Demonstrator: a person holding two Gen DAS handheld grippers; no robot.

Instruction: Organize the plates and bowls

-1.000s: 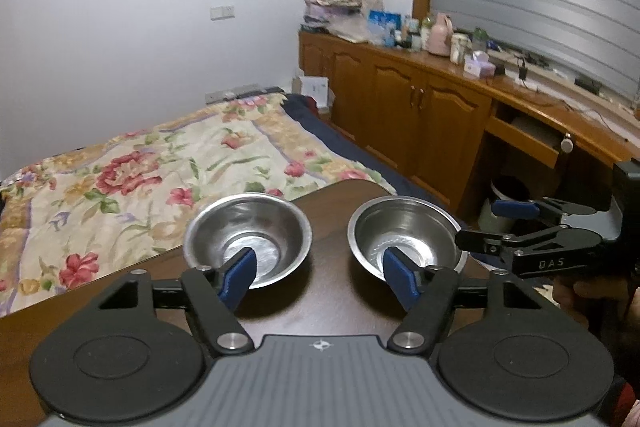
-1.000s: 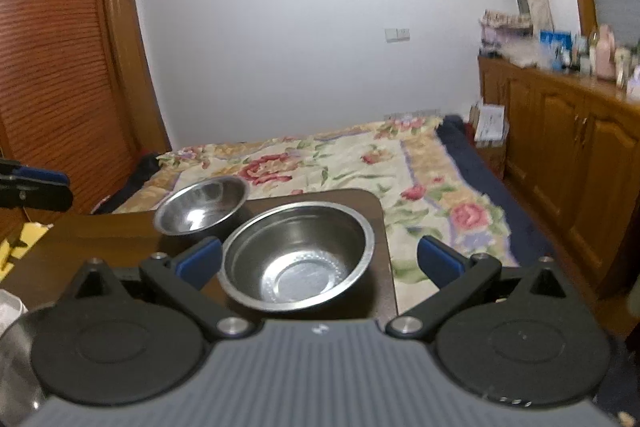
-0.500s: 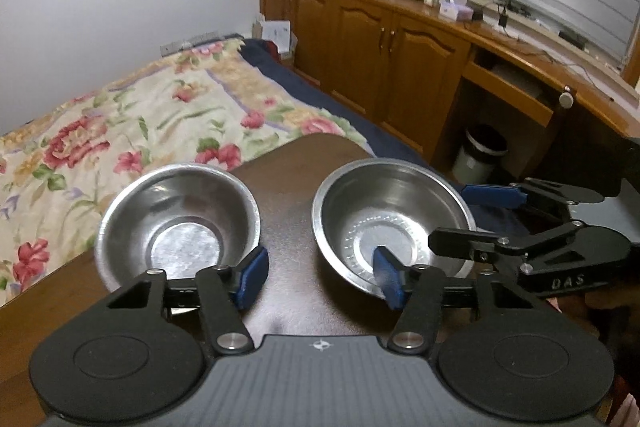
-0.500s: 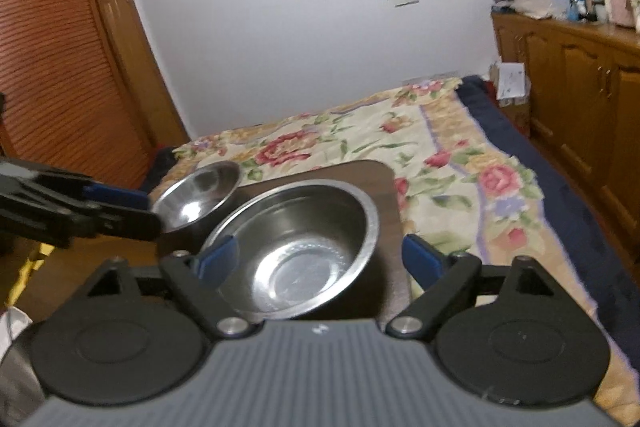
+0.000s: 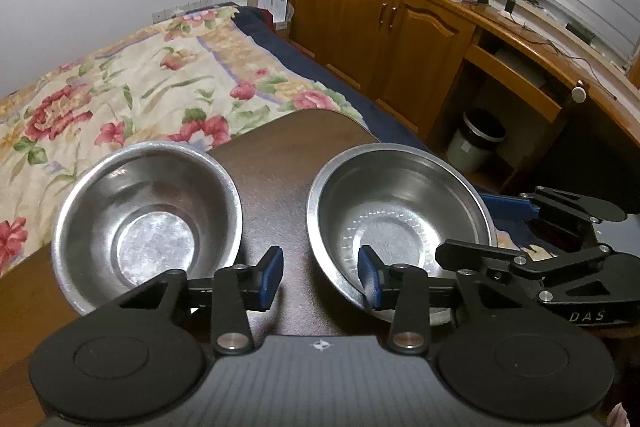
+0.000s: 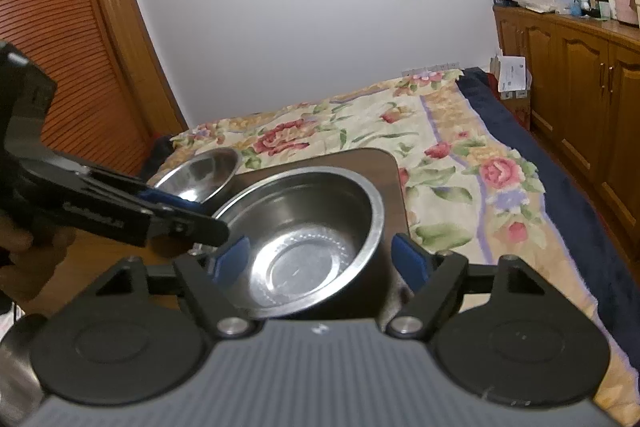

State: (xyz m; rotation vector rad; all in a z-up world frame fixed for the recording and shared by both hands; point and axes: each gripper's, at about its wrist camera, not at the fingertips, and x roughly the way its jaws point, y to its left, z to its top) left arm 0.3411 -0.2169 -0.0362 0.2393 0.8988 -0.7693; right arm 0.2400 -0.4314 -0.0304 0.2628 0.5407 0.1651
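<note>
Two steel bowls stand on a dark wooden table [image 5: 280, 163]. The smaller bowl [image 5: 146, 223] is on the left, the larger bowl [image 5: 400, 223] on the right near the table's corner. My left gripper [image 5: 320, 277] is open and empty, its fingers over the gap between the bowls, the right finger [image 5: 370, 281] reaching over the larger bowl's near rim. My right gripper [image 6: 322, 259] is open, with the larger bowl [image 6: 308, 239] between its fingers. The smaller bowl [image 6: 198, 173] lies behind my left gripper's fingers [image 6: 160, 211].
A bed with a floral cover [image 5: 132, 83] lies just beyond the table. Wooden cabinets [image 5: 384, 23] with clutter on top run along the right, with a waste bin [image 5: 476, 139] below. A louvred wardrobe [image 6: 68, 67] stands on the left. Part of another steel piece [image 6: 16, 375] shows at the lower left.
Both grippers have moved forward and down toward the bowls. My left gripper's fingers have narrowed and now sit between the bowls. My right gripper now straddles the larger bowl.
</note>
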